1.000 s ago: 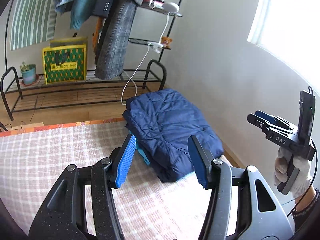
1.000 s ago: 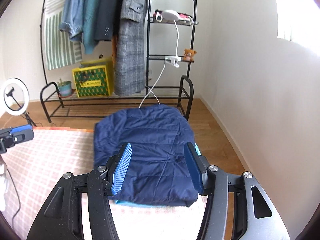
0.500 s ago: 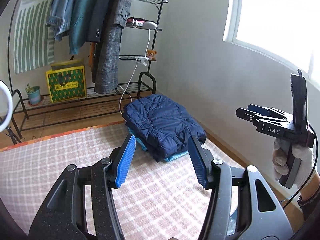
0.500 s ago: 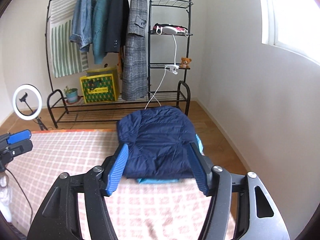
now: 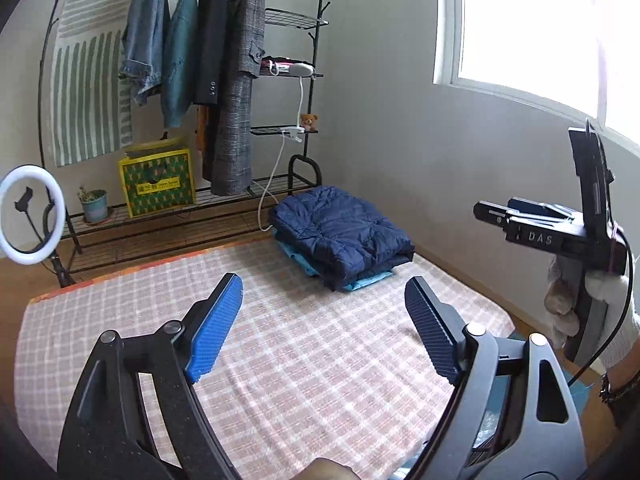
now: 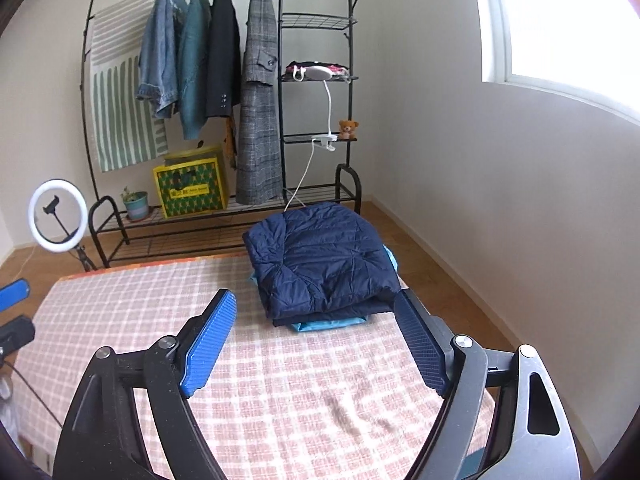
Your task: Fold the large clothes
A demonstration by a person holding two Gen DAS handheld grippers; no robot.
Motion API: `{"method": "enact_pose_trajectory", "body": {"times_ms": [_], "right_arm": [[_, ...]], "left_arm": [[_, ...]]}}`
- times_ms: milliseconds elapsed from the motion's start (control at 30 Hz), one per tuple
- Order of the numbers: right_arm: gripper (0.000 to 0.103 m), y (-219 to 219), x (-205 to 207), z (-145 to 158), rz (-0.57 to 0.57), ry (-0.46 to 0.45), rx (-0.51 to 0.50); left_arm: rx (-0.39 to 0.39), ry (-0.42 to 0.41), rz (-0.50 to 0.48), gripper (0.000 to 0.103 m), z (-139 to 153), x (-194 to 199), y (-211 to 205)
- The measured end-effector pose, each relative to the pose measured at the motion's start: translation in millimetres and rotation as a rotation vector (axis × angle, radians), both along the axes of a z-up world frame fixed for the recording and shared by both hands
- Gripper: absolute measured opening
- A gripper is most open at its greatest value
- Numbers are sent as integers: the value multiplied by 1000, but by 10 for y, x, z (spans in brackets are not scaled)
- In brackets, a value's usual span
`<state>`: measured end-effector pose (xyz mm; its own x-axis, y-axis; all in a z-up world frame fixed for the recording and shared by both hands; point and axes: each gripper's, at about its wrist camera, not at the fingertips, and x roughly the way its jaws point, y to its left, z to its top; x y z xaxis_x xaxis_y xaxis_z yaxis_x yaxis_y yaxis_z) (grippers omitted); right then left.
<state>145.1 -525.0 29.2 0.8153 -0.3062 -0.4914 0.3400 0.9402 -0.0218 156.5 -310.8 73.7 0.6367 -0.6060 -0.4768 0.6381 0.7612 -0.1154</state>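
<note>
Resting folded atop a light-blue garment (image 6: 332, 323) at the checked mat's (image 6: 280, 380) far corner, the quilted navy jacket (image 6: 324, 264) lies untouched; left gripper (image 5: 322, 320) and right gripper (image 6: 314, 334) hover spread, empty.

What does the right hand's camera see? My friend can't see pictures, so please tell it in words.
A folded navy puffer jacket lies on a light blue garment at the far end of a pink checked mat. The right gripper hangs open and empty above the mat. Behind stands a clothes rack with hanging coats.
</note>
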Motion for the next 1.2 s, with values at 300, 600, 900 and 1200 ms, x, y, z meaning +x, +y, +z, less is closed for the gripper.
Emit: {"method": "enact_pose_trajectory", "body": {"times_ms": [300, 600, 900, 1200], "right_arm": [[86, 425, 23, -194, -32, -52, -33], [86, 565, 235, -677, -61, -51, 15], [86, 528, 345, -901, -91, -26, -9], [86, 477, 450, -972, -93, 6, 7]], "left_arm": [[64, -67, 63, 103, -369, -113, 327], [124, -14, 90, 103, -728, 49, 357], [144, 63, 102, 103, -1008, 170, 355], [177, 90, 104, 103, -1113, 191, 362]]}}
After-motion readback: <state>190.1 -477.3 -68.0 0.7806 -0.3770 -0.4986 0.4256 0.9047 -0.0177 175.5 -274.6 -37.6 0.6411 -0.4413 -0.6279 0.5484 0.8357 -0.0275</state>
